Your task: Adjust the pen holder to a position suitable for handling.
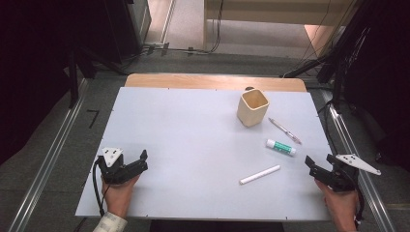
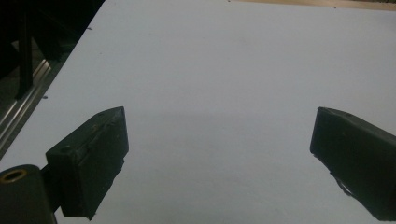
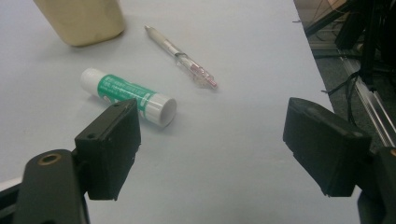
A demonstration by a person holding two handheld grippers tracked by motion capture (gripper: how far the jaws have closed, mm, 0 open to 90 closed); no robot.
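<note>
- The glue stick (image 3: 127,96), a white tube with a green label and a white cap, lies flat on the table (image 1: 193,140), nearest the right gripper (image 1: 321,166).
- In the high view its long axis runs diagonally, one end toward the beige cup (image 1: 252,107), the other toward the near right edge.
- A clear pen (image 3: 181,58) lies just beyond it, roughly parallel, apart from it; a white marker (image 1: 259,174) lies nearer the person.
- The right gripper hovers at the right edge, jaws spread wide and empty.
- The left gripper (image 1: 133,164) sits over bare table at the near left, jaws likewise parted, gripping nothing.
</note>
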